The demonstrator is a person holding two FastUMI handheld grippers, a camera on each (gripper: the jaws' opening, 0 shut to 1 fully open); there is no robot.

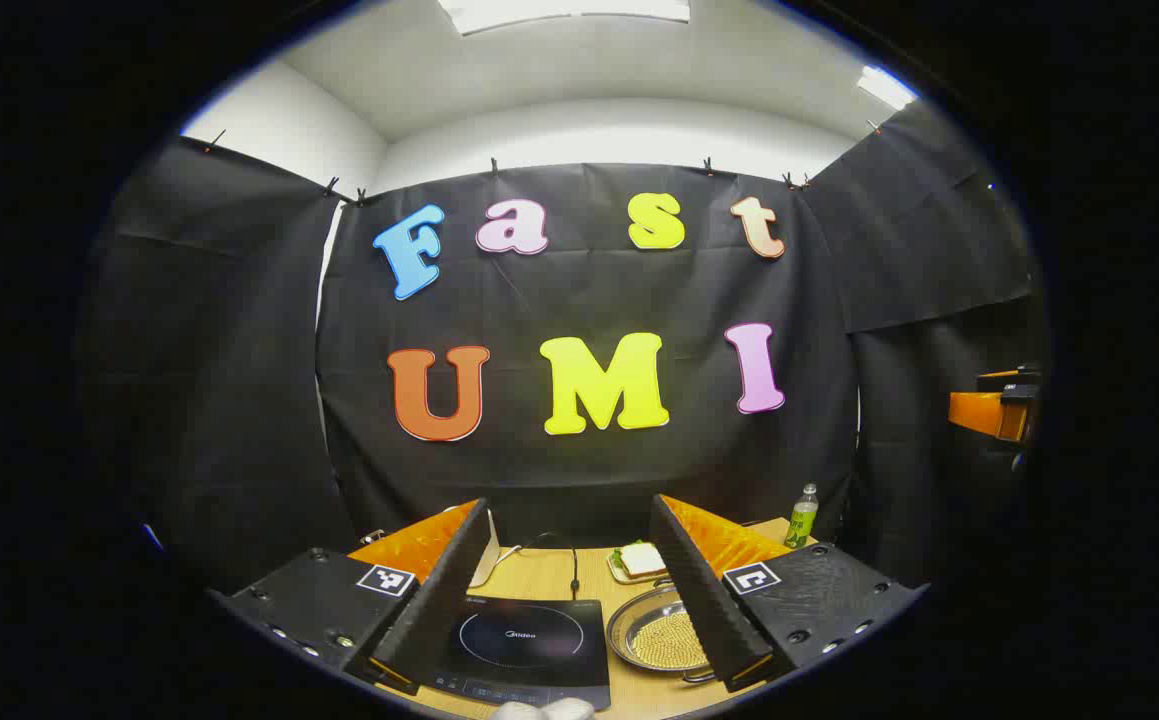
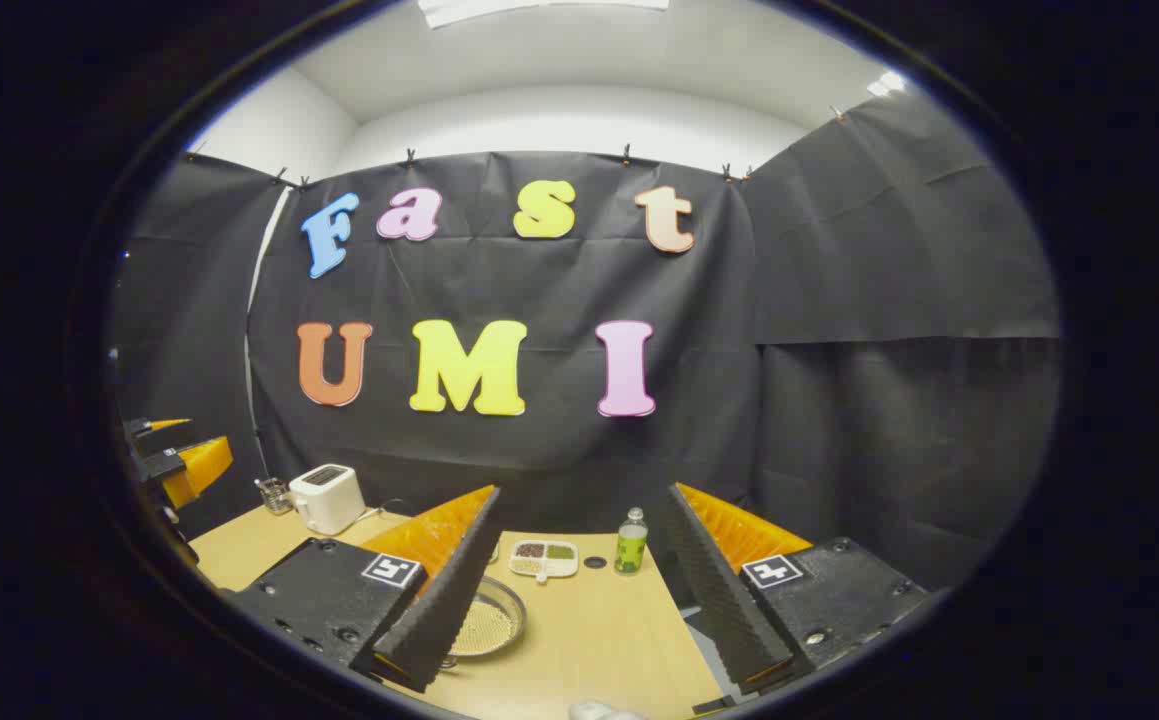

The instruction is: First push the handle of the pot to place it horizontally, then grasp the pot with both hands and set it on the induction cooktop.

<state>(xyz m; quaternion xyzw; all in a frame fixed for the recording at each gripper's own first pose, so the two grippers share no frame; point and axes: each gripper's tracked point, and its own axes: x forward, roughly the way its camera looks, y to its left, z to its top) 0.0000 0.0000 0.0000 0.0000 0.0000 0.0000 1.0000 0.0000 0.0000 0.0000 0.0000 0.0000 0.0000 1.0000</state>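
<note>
wooden table (image 2: 629, 625), cooktop (image 1: 524, 650), pot (image 1: 664, 637), toaster (image 2: 327, 497)

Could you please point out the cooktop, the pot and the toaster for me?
Cooktop (image 1: 524, 640): left gripper view, on its glass top.
Pot (image 1: 664, 640): left gripper view, on its perforated inside.
Toaster (image 2: 327, 498): right gripper view, on its front side.

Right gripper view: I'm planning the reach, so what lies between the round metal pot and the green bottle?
In the right gripper view, a white divided dish sits between the round metal pot and the green bottle.
</note>
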